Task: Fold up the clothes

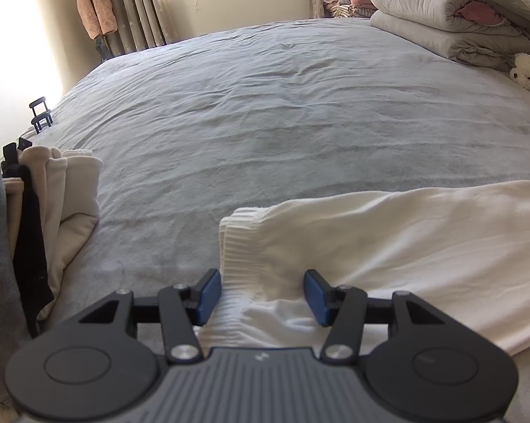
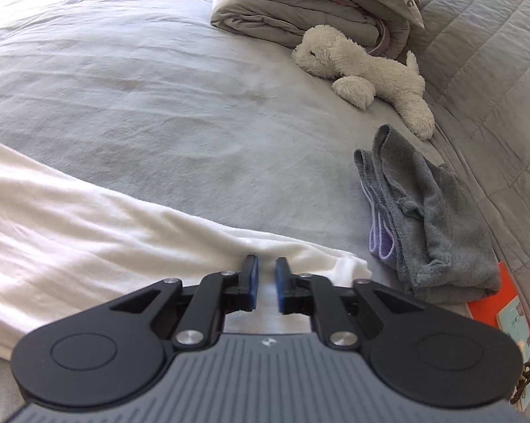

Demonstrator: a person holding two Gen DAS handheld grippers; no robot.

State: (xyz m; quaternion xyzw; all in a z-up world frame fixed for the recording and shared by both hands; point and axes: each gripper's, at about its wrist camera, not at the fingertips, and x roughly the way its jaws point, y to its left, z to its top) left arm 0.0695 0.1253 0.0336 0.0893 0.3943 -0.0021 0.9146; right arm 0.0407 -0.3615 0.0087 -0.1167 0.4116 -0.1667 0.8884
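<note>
The white garment [image 1: 406, 246] lies stretched, unfolded, along the near edge of the bed [image 1: 265, 105], its ribbed cuff [image 1: 236, 246] between the half-spread left gripper [image 1: 261, 294] and its other end pinched by the right gripper [image 2: 265, 283], while a crumpled grey garment [image 2: 423, 211] waits beside.

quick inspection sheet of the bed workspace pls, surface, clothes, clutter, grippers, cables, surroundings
surface: grey bedsheet, wrinkled, mostly bare in the middle
job's things: white garment lying across the near edge, ribbed cuff at its left end; folded cream clothes at far left; grey garment crumpled at right
clutter: plush toy; rolled duvets; orange book
grippers: left hand-held gripper straddles the ribbed cuff, grip unclear; right hand-held gripper nearly shut at the white garment's other end
cables: nothing seen
surroundings: window with curtains, pink jacket hanging
</note>
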